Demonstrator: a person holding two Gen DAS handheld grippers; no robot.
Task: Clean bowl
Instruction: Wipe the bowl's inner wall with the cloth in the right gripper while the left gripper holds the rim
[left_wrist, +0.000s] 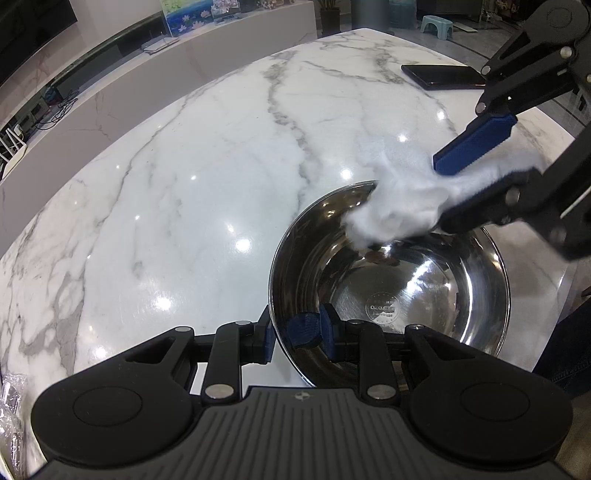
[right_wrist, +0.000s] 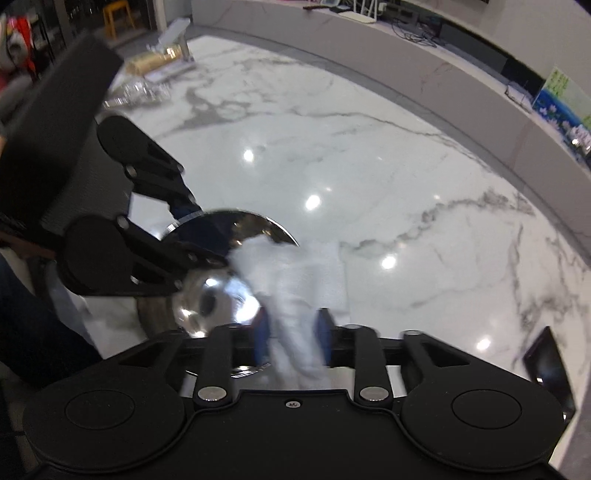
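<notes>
A shiny steel bowl (left_wrist: 424, 280) stands on the white marble table (left_wrist: 184, 184). My left gripper (left_wrist: 299, 332) is shut on the bowl's near rim, one finger inside and one outside. In the right wrist view the bowl (right_wrist: 258, 225) is blurred, and the left gripper (right_wrist: 205, 236) reaches it from the left. A crumpled white tissue (left_wrist: 395, 206) hangs over the bowl's far rim, between the fingers of my right gripper (left_wrist: 439, 192). Seen from the right wrist, the tissue (right_wrist: 295, 295) lies loosely between the blue pads of the right gripper (right_wrist: 293, 339), whose jaws stand apart.
A black phone (left_wrist: 443, 75) lies on the table beyond the bowl, also in the right wrist view as the phone (right_wrist: 550, 365). Clear plastic wrapping (right_wrist: 136, 88) and a gold-coloured packet (right_wrist: 151, 61) lie at the table's far corner. A leg in jeans (left_wrist: 569, 354) is beside the table.
</notes>
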